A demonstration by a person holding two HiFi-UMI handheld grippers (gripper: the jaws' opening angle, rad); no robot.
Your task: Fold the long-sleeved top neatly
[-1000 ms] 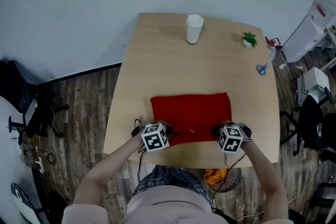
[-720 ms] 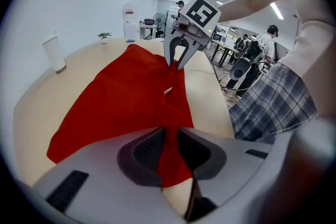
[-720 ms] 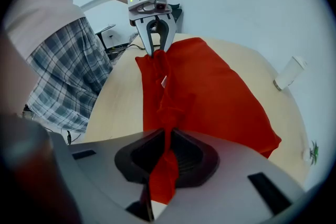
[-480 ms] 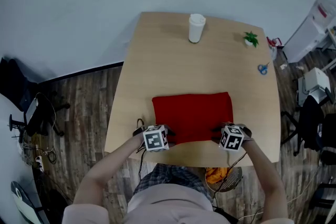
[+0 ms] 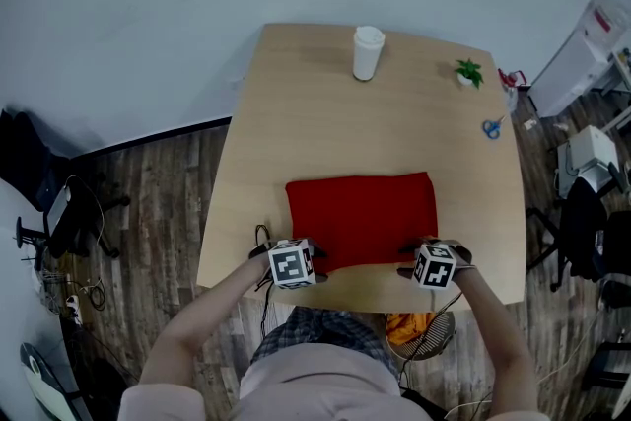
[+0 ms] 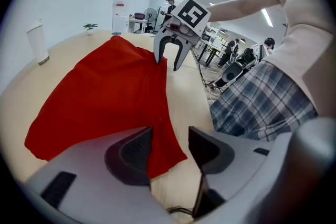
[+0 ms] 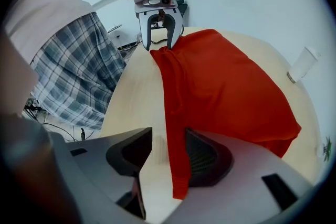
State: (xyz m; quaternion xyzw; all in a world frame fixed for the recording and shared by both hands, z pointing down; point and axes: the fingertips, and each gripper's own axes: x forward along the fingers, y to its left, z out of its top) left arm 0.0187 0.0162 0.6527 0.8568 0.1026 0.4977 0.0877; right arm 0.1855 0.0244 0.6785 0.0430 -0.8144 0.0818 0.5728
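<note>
The red top (image 5: 362,220) lies folded flat on the table (image 5: 296,104), toward its near edge. At that edge's left the left gripper (image 6: 170,150) has just been opening, its jaws partway apart, the top's corner lying loose between them. At the right the right gripper (image 7: 168,157) has also just been opening, the hem lying unpressed between its jaws.
</note>
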